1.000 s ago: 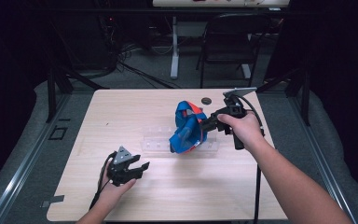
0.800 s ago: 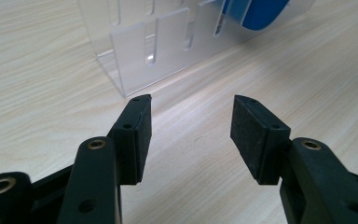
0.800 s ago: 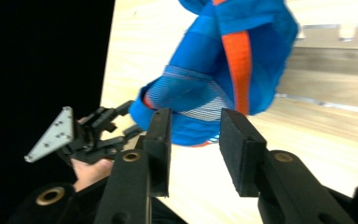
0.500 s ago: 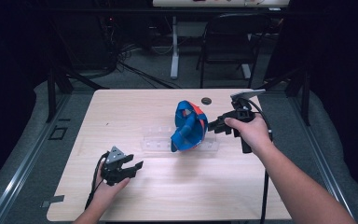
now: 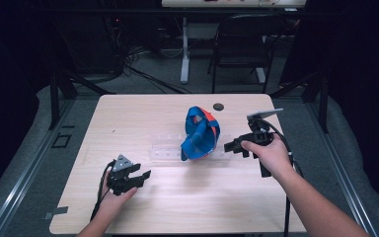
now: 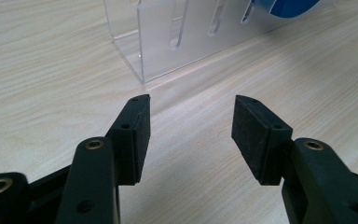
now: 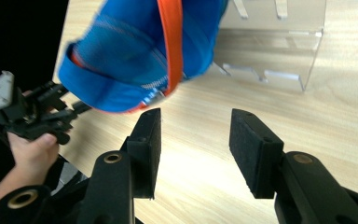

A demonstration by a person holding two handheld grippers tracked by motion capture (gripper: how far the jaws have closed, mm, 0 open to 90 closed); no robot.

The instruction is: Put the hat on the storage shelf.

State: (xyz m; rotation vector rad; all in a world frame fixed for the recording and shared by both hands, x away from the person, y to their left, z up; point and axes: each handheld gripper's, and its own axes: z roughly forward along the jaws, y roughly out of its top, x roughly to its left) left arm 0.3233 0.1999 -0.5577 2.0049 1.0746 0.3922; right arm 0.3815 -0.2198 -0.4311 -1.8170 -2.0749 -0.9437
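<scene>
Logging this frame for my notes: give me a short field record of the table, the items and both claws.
surface: wooden table
blue and orange pouch: propped on the clear acrylic rack
small dark disc: behind the pouch
left claw: open, empty, facing the rack
right claw: open, empty, beside the pouch
contact: neither claw touches anything

The left black plastic two-jaw tongs (image 5: 139, 177) carry a grey three-cornered plate, brass-ringed screw holes, flat matte rubber pads (image 6: 140, 135) and a trailing black cable. The right black tongs (image 5: 233, 146) look alike. Both forearms are sleeveless.
</scene>
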